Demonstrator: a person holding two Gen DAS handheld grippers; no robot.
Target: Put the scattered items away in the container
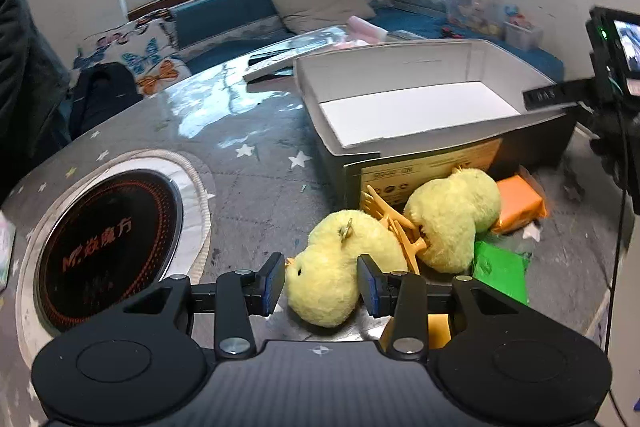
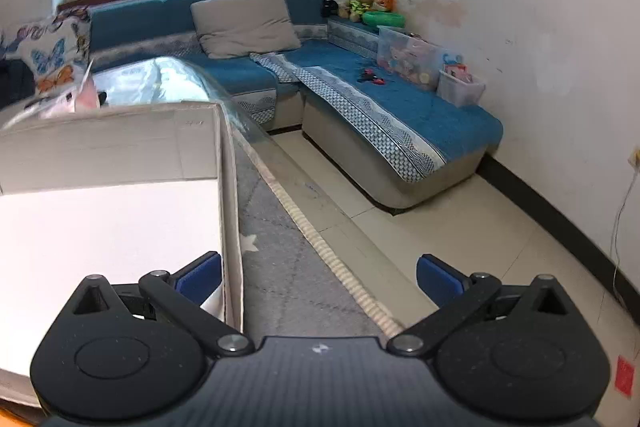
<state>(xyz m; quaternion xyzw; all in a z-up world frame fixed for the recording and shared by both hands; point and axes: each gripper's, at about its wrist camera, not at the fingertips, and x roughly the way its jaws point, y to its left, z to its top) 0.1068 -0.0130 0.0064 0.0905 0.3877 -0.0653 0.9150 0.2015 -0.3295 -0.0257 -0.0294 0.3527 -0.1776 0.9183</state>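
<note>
In the left wrist view an open cardboard box (image 1: 420,143) with a white floor stands on the grey star-patterned table. In front of it lie two yellow plush chicks. My left gripper (image 1: 322,283) has its blue pads on either side of the nearer chick (image 1: 324,287), touching it; I cannot tell if it grips. The second chick (image 1: 452,219) lies beside an orange packet (image 1: 520,205), a green packet (image 1: 500,273) and an orange hair clip (image 1: 394,223). My right gripper (image 2: 318,277) is open and empty, straddling the box's right wall (image 2: 230,211); it also shows at the right edge of the left wrist view (image 1: 612,67).
A round black induction hob (image 1: 108,247) is set into the table at the left. Flat packages (image 1: 296,47) lie behind the box. The table's edge (image 2: 320,247) runs beside the box, with tiled floor and a blue corner sofa (image 2: 400,115) beyond.
</note>
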